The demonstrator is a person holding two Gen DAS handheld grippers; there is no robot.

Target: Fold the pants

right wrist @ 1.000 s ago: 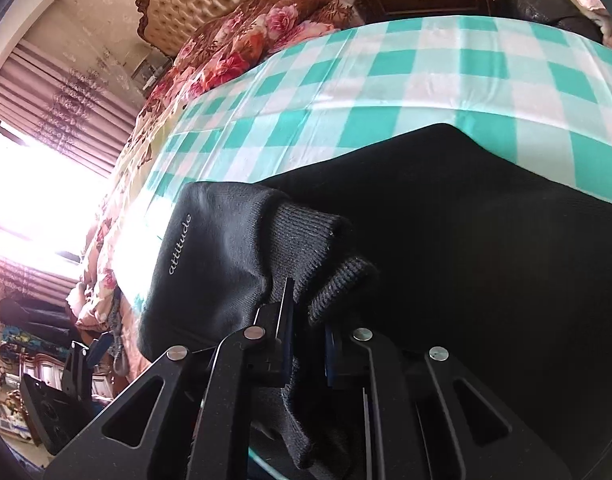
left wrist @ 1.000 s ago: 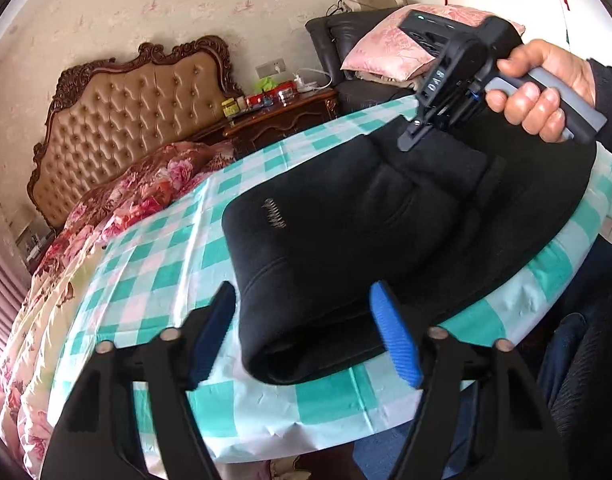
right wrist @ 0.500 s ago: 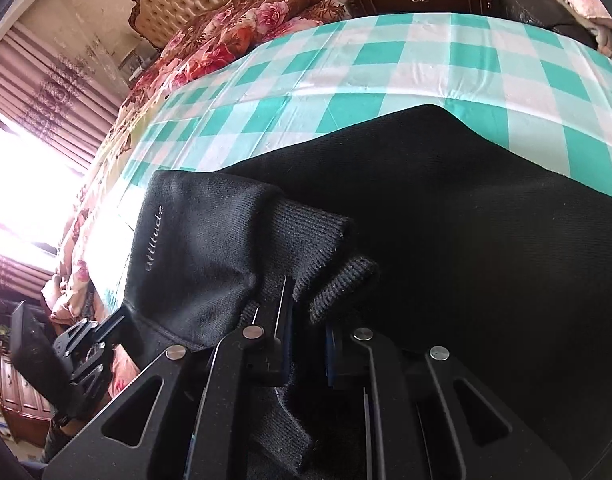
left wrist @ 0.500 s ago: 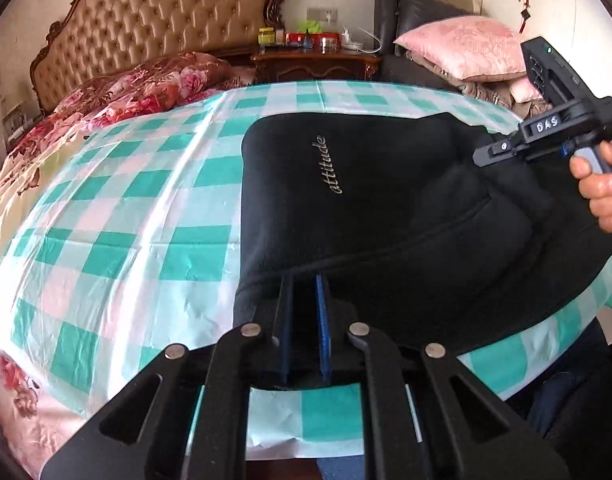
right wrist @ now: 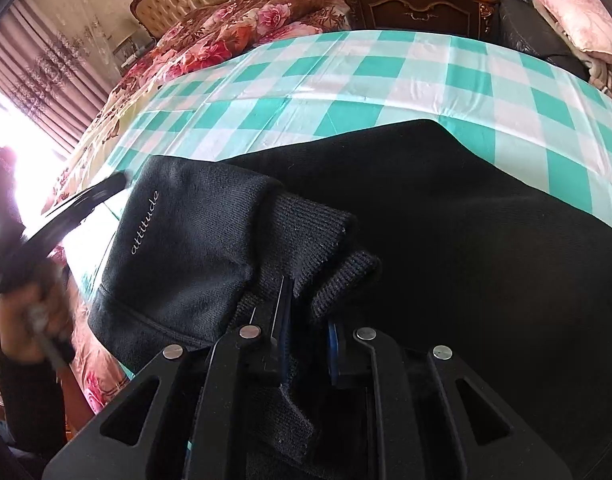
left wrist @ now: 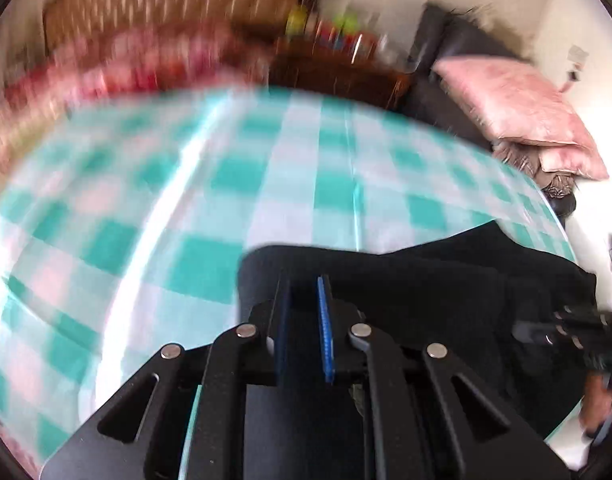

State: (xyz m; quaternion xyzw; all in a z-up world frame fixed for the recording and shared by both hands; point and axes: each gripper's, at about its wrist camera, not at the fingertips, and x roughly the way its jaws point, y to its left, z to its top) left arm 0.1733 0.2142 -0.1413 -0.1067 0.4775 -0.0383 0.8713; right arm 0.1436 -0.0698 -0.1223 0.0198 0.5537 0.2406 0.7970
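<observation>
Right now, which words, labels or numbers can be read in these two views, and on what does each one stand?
"attitude": pale script on the folded black pants, right wrist view.
Items on the nightstand: labels too small to read.
Left wrist view: blurred by motion, nothing readable.

Left tool (left wrist: 306,312) clamped; right tool (right wrist: 306,320) opening, cloth between

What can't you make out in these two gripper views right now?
- Left wrist view: bed and nightstand items smeared by motion blur.
- Left wrist view: right gripper cut off by the edge.
- Right wrist view: pants cuff ends hidden under the right gripper, whose jaws are opening.
</observation>
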